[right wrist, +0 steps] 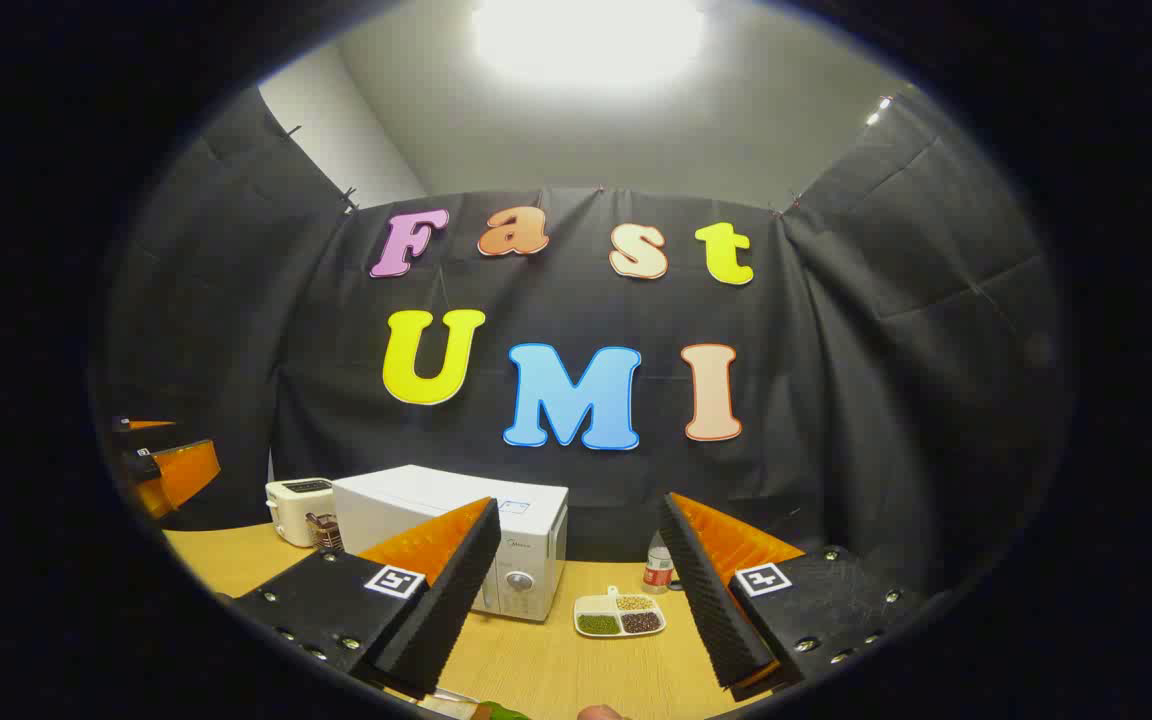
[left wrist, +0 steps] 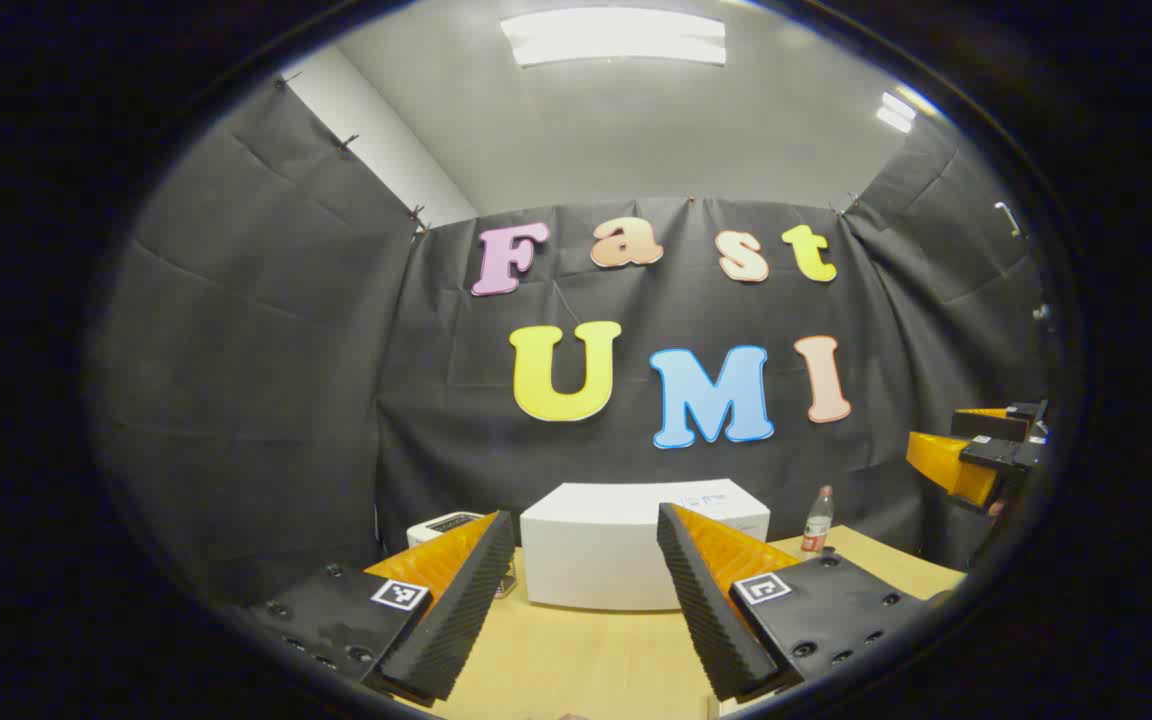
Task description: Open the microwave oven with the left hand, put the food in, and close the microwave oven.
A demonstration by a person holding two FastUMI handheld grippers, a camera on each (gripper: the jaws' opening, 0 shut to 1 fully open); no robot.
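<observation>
Microwave oven [right wrist: 456,535]: white, door closed, standing at the far side of the wooden table [right wrist: 536,660] against the black booth wall; in the left gripper view I see it [left wrist: 626,545] straight ahead between my two fingers.
Food: a small white divided tray [right wrist: 620,614] with three heaps, green, pale and dark, lying on the table just right of the oven's control panel, apart from it.
Left gripper [left wrist: 576,610]: I hold it above the near part of the table, fingers spread wide, nothing between them; in the right gripper view it [right wrist: 161,465] sits at the far left edge, well apart from the oven.
Right gripper [right wrist: 576,610]: fingers likewise spread and empty, raised over the near table, the tray and the oven's right end visible through the gap; in the left gripper view it [left wrist: 976,450] shows at the right edge.
Toaster [right wrist: 301,508]: white, just left of the oven, at the far side.
Bottle [right wrist: 658,570]: clear plastic with a red label, upright, behind the tray and near the wall; the left gripper view puts it [left wrist: 817,521] right of the oven.
</observation>
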